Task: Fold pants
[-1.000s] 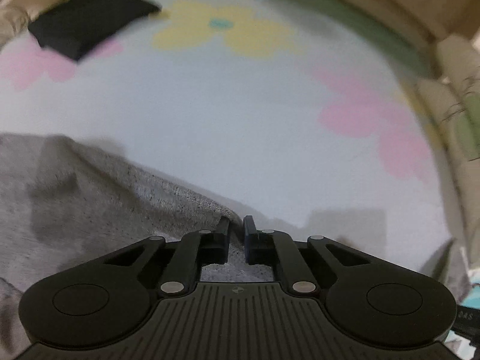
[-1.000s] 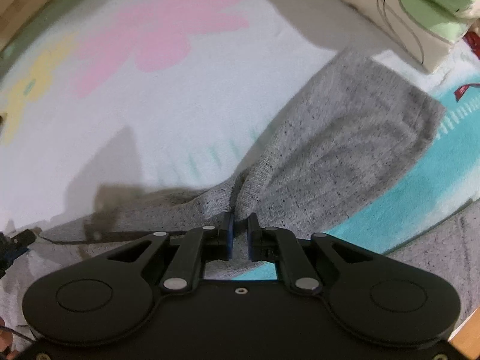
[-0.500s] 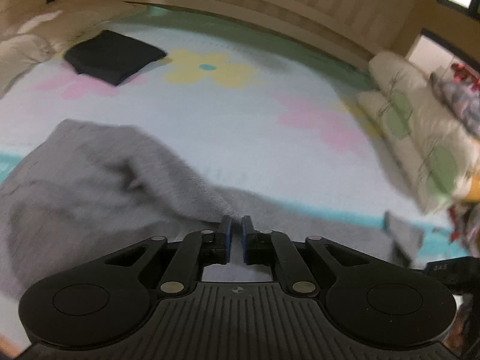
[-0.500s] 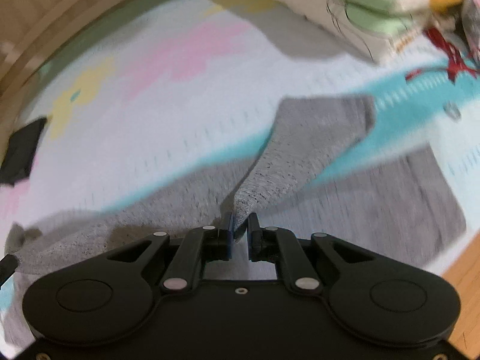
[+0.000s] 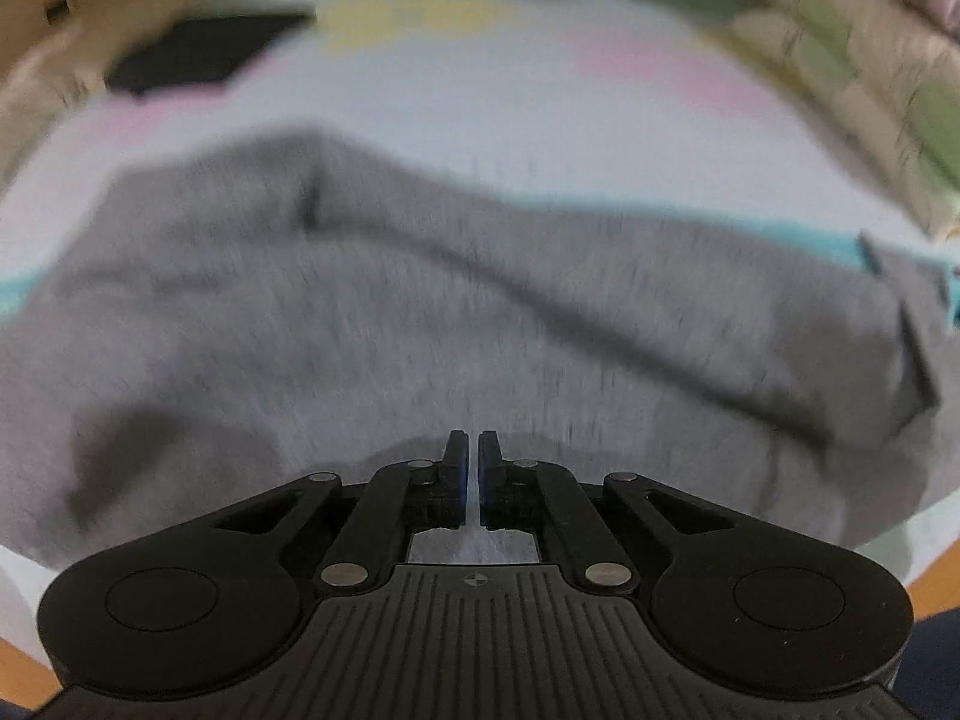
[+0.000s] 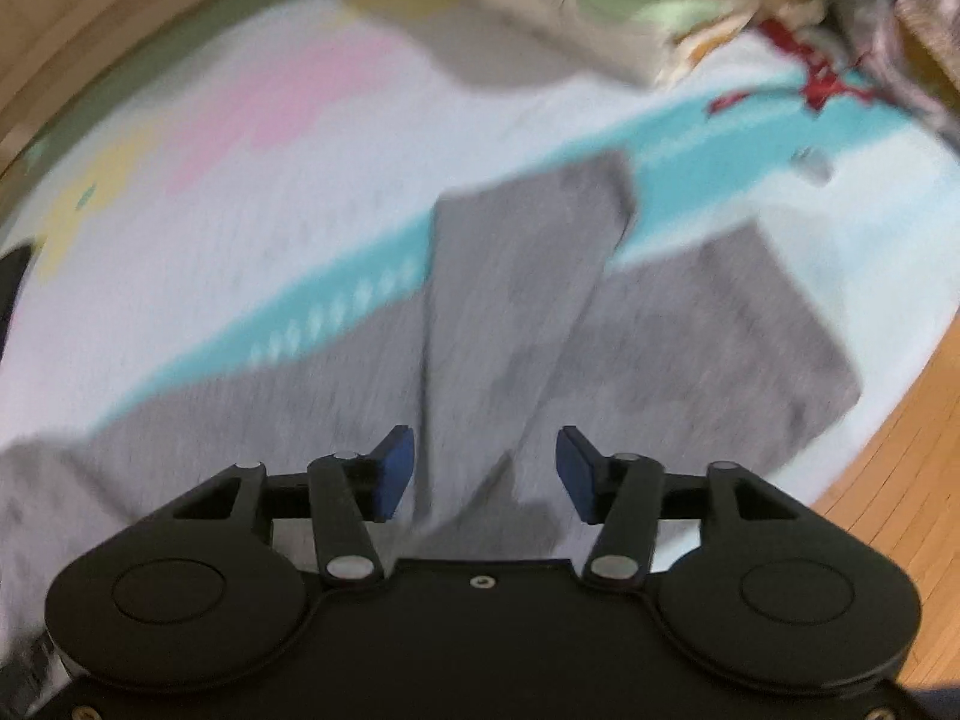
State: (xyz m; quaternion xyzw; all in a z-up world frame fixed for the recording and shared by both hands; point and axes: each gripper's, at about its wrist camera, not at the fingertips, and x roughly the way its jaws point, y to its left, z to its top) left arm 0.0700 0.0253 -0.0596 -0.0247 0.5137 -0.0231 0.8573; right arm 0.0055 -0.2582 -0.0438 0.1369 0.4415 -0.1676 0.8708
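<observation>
A flowered mat [image 5: 492,120] carries the grey pants [image 5: 420,312]. Left wrist view: the left tongs [image 5: 471,450] are clenched over them; any cloth between is unclear. Right wrist view: the right tongs [image 6: 485,456] are opening, released, a pant leg [image 6: 516,276] lying below them.

one grey pants [image 5: 480,312], two tongs [image 5: 471,462], one mat [image 6: 198,276]

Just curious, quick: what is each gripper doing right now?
Left gripper: shut; whether it pinches the gray pants cannot be told.
Right gripper: opening, nothing gripped.
</observation>
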